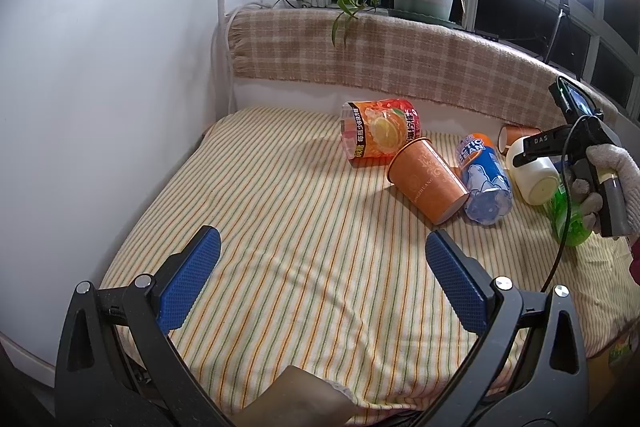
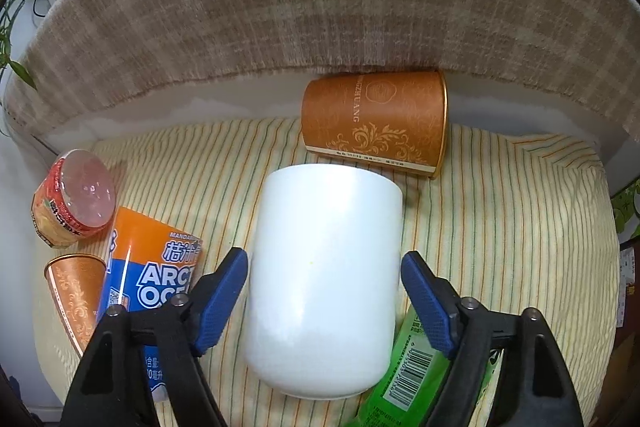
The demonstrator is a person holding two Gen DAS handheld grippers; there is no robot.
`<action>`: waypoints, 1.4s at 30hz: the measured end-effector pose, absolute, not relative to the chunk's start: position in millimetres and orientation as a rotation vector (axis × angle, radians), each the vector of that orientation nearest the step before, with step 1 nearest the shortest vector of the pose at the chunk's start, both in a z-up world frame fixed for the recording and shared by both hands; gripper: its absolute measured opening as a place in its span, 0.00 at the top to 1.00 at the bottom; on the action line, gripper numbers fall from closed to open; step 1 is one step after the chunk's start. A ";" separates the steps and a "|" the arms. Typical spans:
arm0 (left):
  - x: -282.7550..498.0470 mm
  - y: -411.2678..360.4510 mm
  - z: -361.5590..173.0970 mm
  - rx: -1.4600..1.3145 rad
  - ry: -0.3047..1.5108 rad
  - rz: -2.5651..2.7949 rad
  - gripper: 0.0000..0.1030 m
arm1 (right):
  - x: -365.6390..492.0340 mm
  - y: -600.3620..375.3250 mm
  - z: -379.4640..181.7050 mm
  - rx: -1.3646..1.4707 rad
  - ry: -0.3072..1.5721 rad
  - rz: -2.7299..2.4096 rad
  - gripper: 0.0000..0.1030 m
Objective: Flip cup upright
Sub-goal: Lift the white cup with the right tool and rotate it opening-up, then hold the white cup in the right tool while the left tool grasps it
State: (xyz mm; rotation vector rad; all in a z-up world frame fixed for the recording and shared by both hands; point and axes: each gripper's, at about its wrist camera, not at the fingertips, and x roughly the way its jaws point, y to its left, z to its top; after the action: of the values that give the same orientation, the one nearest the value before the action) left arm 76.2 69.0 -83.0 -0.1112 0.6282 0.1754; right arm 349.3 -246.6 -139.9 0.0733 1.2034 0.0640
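Observation:
A white cup (image 2: 326,275) lies on its side on the striped cloth (image 2: 500,211), base toward the camera. My right gripper (image 2: 324,283) is open with a blue pad on each side of the cup, not pressing it. In the left wrist view the same cup (image 1: 534,173) lies at the far right with the right gripper (image 1: 560,143) over it. My left gripper (image 1: 320,267) is open and empty above the striped cloth (image 1: 280,227), well short of the cups.
An orange paper cup (image 1: 426,181) (image 2: 74,295), an orange-blue bottle (image 1: 484,183) (image 2: 148,267) and an orange jar (image 1: 378,133) (image 2: 74,201) lie on their sides. Another orange paper cup (image 2: 376,125) lies behind the white cup. A green bottle (image 2: 404,375) lies beside it. A plaid-covered ledge (image 1: 400,55) borders the back.

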 end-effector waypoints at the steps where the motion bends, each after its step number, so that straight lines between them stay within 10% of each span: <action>1: 76.1 69.1 -83.0 -0.111 0.628 0.175 0.00 | 350.1 -246.3 -141.6 0.075 1.208 0.065 0.25; 42: 45.7 70.2 -62.5 -0.170 0.618 0.096 0.00 | 167.8 -218.4 -63.1 0.171 1.150 0.523 0.27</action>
State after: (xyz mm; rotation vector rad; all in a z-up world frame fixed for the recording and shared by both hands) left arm 45.7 70.2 -62.5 -0.1701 0.6176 0.0956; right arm 167.8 -218.4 -63.1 0.1705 1.1495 0.5229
